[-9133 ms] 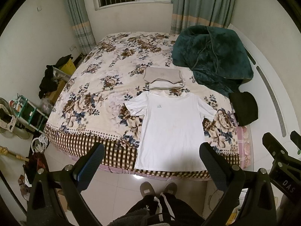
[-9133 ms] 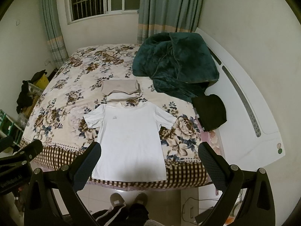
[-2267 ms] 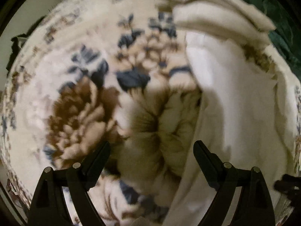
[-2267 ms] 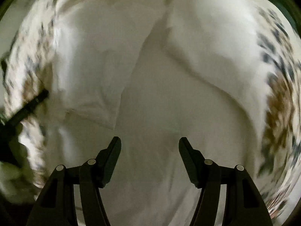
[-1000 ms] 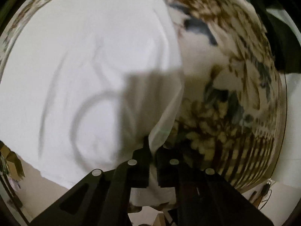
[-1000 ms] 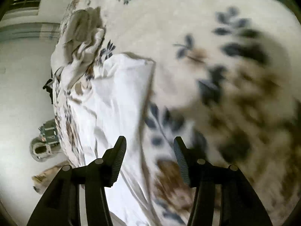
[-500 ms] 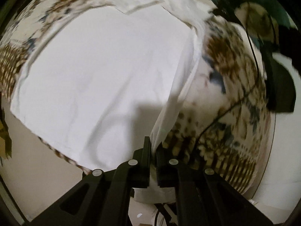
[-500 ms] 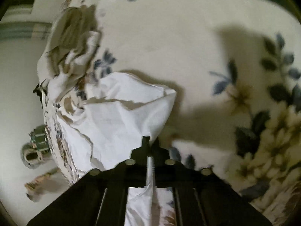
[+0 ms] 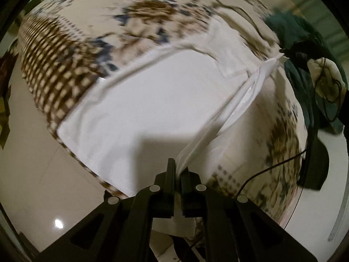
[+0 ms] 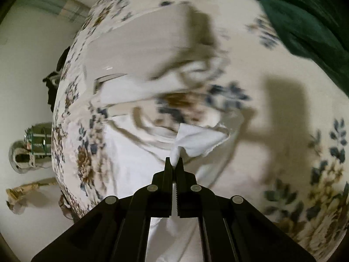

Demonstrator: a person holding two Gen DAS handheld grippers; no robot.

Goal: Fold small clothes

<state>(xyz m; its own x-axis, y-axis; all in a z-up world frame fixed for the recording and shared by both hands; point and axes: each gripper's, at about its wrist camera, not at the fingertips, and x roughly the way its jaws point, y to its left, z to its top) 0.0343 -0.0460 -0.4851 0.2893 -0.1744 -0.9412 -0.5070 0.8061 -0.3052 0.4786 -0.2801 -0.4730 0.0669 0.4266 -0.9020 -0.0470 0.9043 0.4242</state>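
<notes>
Lifting off the floral bedspread (image 9: 152, 11): white T-shirt (image 9: 141, 100), one long edge raised, left gripper (image 9: 178, 172) clamped near what looks like the hem, right gripper (image 10: 173, 163), open a second ago, now clamped at the sleeve end; lengthwise fold apparently beginning.
</notes>
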